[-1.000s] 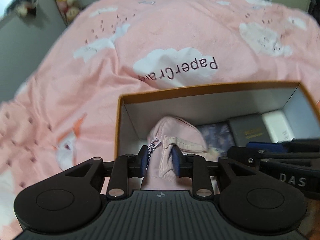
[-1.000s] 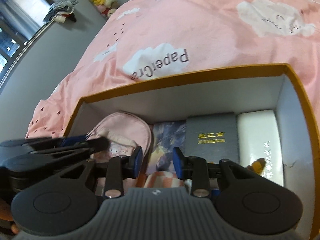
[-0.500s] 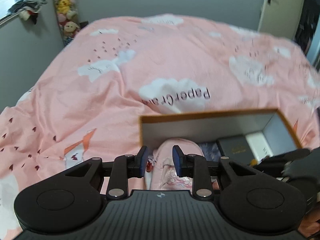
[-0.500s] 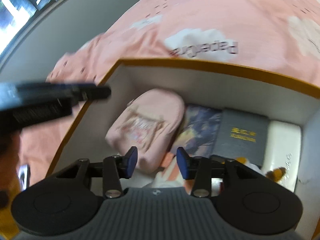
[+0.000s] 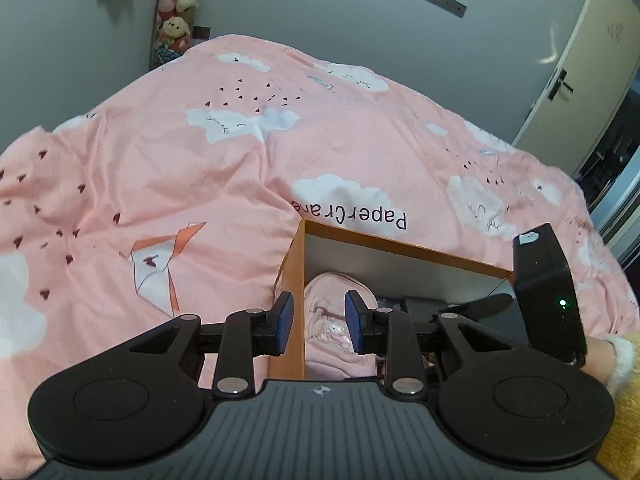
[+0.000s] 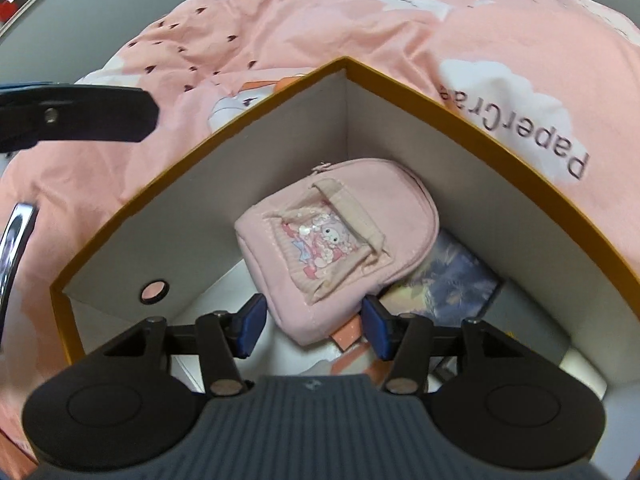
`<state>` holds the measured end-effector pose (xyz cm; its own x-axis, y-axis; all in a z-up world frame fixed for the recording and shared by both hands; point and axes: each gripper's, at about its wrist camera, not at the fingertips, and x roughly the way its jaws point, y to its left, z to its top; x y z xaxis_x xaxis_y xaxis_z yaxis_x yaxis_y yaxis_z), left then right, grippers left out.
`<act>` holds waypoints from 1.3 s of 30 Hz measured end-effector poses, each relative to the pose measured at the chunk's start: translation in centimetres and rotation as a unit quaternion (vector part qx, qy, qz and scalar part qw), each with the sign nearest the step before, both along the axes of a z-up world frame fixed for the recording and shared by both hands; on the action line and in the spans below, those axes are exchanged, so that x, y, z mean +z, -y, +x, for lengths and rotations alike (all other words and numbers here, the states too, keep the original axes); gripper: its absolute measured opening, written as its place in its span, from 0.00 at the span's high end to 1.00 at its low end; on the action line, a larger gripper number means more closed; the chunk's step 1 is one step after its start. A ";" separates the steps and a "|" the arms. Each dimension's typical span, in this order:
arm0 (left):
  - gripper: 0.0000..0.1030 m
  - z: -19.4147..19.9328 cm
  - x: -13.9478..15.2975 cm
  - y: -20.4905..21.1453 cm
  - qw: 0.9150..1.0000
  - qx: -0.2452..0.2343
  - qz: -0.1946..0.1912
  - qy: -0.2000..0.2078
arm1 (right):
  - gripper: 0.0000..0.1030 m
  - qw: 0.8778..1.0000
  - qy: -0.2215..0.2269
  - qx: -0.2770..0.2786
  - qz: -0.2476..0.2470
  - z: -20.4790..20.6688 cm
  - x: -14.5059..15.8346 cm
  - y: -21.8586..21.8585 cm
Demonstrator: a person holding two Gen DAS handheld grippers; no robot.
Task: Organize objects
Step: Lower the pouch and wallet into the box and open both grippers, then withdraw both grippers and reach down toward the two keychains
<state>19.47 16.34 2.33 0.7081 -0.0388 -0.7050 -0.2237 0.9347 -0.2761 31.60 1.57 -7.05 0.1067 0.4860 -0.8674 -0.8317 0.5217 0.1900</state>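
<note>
Pink mini backpack pouch (image 6: 336, 236) lies inside the orange box (image 6: 440, 96).
Right gripper (image 6: 310, 330) jaws are opening, empty; left gripper (image 5: 318, 322) jaws released; lift clear of the walls.

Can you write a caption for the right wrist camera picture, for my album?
Right gripper, jaws opening, above a small pink backpack lying in an orange-rimmed box on a pink bedspread.

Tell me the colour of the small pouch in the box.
Pale pink pouch with a cartoon front; clearest in the right wrist view.
</note>
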 end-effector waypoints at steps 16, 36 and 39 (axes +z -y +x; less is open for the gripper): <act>0.68 -2.3 -1.1 0.6 1.000 0.011 -0.003 -0.014 | 0.47 0.999 0.042 0.011 -0.019 -0.5 0.5 0.1; 0.68 -12.3 0.1 9.2 0.995 -0.088 0.024 0.035 | 0.37 0.962 0.143 -0.182 0.148 -14.9 9.2 10.0; 0.68 -13.2 -0.6 10.0 0.994 -0.104 0.036 0.025 | 0.34 0.954 0.146 -0.216 0.146 -17.7 8.6 11.8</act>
<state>6.25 6.32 1.70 0.7248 -0.1388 -0.6748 -0.0108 0.9771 -0.2126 13.90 -10.27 1.60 0.5683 0.5588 -0.6039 -0.5910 0.7879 0.1729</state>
